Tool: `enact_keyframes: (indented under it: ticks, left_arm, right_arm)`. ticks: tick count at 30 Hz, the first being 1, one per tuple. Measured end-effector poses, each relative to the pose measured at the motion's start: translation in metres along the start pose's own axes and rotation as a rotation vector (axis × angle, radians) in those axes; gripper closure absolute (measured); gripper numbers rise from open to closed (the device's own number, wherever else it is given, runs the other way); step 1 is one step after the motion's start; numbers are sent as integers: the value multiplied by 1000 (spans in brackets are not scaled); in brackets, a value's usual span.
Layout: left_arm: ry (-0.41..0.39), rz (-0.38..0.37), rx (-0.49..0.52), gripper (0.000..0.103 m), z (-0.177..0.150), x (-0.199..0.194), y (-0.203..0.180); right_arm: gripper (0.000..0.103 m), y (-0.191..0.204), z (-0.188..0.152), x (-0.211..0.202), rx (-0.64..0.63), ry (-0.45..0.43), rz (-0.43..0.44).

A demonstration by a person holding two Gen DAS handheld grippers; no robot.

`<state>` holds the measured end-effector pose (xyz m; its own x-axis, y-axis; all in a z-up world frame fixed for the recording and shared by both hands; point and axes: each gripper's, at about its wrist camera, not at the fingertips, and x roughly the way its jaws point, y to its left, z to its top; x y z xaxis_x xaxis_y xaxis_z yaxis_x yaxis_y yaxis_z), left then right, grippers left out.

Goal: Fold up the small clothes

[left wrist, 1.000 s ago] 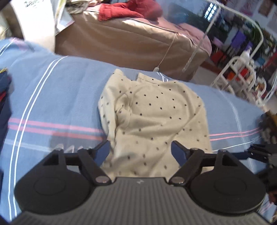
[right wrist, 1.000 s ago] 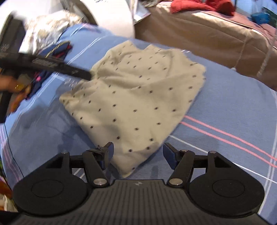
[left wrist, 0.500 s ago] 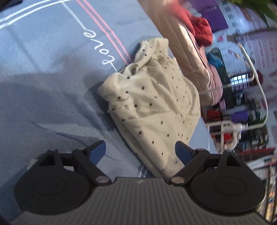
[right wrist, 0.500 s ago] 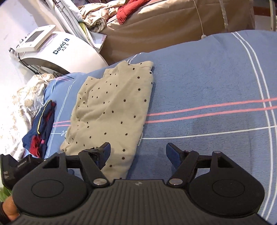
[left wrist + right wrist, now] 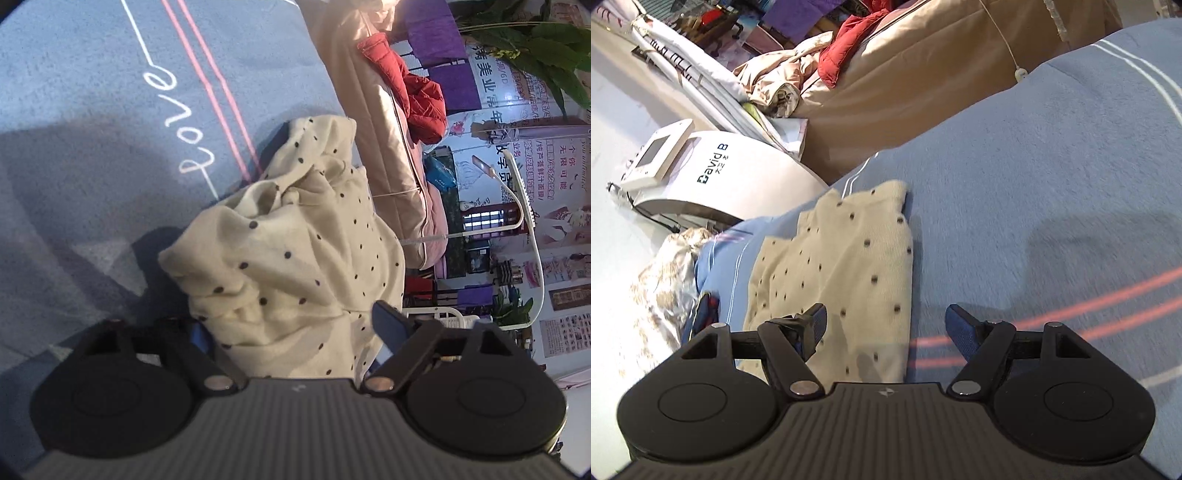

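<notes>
A cream garment with dark polka dots (image 5: 295, 258) lies bunched and wrinkled on the blue blanket (image 5: 92, 166). My left gripper (image 5: 295, 328) is open with the garment's near edge between its fingers; the cloth covers part of the left finger. In the right wrist view the same garment (image 5: 842, 266) lies flatter on the blanket (image 5: 1034, 184). My right gripper (image 5: 886, 328) is open, low over the garment's near right edge, with the left finger above the cloth and the right finger above bare blanket.
A brown couch (image 5: 942, 66) with a red jacket (image 5: 846, 48) stands beyond the bed. A white machine (image 5: 713, 170) stands at the left. Dark folded clothes (image 5: 703, 314) and a patterned cloth (image 5: 661, 280) lie at the bed's left edge. Shelves and posters (image 5: 517, 221) fill the room.
Both grippers swung round and dropped close to the garment. The left now has the bunched edge between its open fingers; the right moved in over the near right edge.
</notes>
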<state>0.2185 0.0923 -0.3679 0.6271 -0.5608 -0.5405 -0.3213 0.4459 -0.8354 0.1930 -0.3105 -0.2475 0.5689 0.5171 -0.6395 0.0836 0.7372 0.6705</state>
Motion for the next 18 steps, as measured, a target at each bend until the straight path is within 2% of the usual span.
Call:
enact_keyframes:
  ticks: [2, 6, 8, 9, 10, 14, 18]
  left_arm:
    - [10, 3, -28, 57, 0, 6, 4]
    - [8, -11, -49, 65, -1, 12, 10]
    - [10, -16, -46, 69, 0, 16, 9]
    - [10, -16, -47, 70, 0, 17, 10]
    - [11, -14, -49, 72, 1, 18, 10]
    - [13, -3, -46, 75, 2, 20, 8]
    - [25, 59, -8, 77, 7, 20, -7]
  right_arm:
    - [0, -1, 5, 12, 14, 5, 46]
    - [0, 3, 8, 31, 34, 4, 126]
    - [23, 3, 9, 37, 52, 5, 118]
    - [53, 3, 9, 39, 61, 10, 103]
    - [61, 1, 8, 42, 81, 19, 99]
    - [72, 0, 4, 40, 96, 6, 85]
    - [78, 19, 7, 41, 14, 12, -7]
